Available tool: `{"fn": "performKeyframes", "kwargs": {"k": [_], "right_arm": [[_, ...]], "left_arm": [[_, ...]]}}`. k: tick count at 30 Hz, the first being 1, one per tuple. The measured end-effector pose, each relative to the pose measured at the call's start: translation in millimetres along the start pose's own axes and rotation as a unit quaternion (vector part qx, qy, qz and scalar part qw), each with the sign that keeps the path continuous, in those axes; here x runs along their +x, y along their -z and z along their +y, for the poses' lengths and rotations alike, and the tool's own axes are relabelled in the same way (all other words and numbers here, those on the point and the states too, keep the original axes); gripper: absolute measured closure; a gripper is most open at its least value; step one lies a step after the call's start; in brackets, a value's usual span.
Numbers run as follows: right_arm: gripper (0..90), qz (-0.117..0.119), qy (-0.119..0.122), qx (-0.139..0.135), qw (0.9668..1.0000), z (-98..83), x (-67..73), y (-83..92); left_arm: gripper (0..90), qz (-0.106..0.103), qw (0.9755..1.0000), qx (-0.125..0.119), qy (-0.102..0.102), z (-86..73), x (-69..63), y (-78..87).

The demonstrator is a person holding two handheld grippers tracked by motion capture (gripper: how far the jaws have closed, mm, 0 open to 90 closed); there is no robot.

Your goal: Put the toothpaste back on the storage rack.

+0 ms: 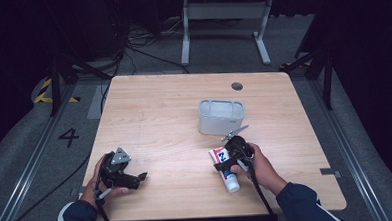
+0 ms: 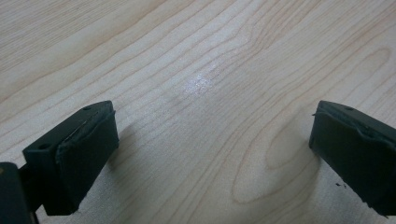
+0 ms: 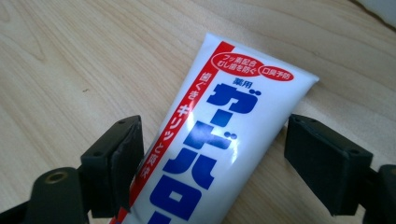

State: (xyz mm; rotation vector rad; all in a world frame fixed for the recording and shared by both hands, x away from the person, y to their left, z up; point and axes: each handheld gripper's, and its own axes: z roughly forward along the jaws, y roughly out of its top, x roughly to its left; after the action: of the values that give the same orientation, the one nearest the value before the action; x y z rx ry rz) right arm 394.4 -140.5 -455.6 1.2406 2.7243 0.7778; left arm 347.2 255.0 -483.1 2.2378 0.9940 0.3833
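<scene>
A white toothpaste tube [image 1: 228,175] with red and blue print lies flat on the wooden table [image 1: 164,107], front right. My right gripper [image 1: 220,164] is lowered over it. In the right gripper view the tube [image 3: 219,107] runs up between the two black jaws of my right gripper [image 3: 214,140]; the left pad [image 3: 122,158] sits at its red edge, while the right pad [image 3: 322,158] stands clear with bare wood showing in between. My left gripper [image 1: 138,179] rests near the front left edge, open, and my left gripper [image 2: 212,135] has only bare wood between its jaws.
A grey rectangular container [image 1: 222,116] stands upright just beyond the right gripper, open at the top. A dark round hole [image 1: 237,86] sits in the table near its far edge. The table's front edge lies close below both hands.
</scene>
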Motion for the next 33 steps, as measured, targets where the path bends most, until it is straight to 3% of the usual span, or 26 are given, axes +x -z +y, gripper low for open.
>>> {"fn": "performKeyframes", "kwargs": {"k": [5, 9, 15, 27, 33], "right_arm": [[26.8, -0.029, 0.028, 0.007, 0.9992, 4.3, 6.3, -3.3], [40.5, -0.046, 0.065, 0.017, 0.9967, 6.6, 15.9, -3.7], [44.7, -0.039, 0.075, 0.017, 0.9963, 6.9, 15.4, -3.2], [61.7, -0.010, 0.101, 0.004, 0.9948, 3.4, 11.1, 4.9], [63.5, -0.007, 0.108, -0.001, 0.9942, 1.0, 10.8, 8.3]], "left_arm": [[1.8, 0.000, 1.0000, 0.000, 0.000, 0.0, 0.0, 0.0], [1.8, 0.000, 1.0000, 0.000, 0.000, 0.0, 0.0, 0.0], [1.8, 0.000, 1.0000, 0.000, 0.000, 0.0, 0.0, 0.0], [1.8, 0.000, 1.0000, 0.000, 0.000, -0.1, 0.0, 0.0], [1.8, 0.000, 1.0000, 0.000, 0.000, 0.0, 0.0, 0.0]]}}
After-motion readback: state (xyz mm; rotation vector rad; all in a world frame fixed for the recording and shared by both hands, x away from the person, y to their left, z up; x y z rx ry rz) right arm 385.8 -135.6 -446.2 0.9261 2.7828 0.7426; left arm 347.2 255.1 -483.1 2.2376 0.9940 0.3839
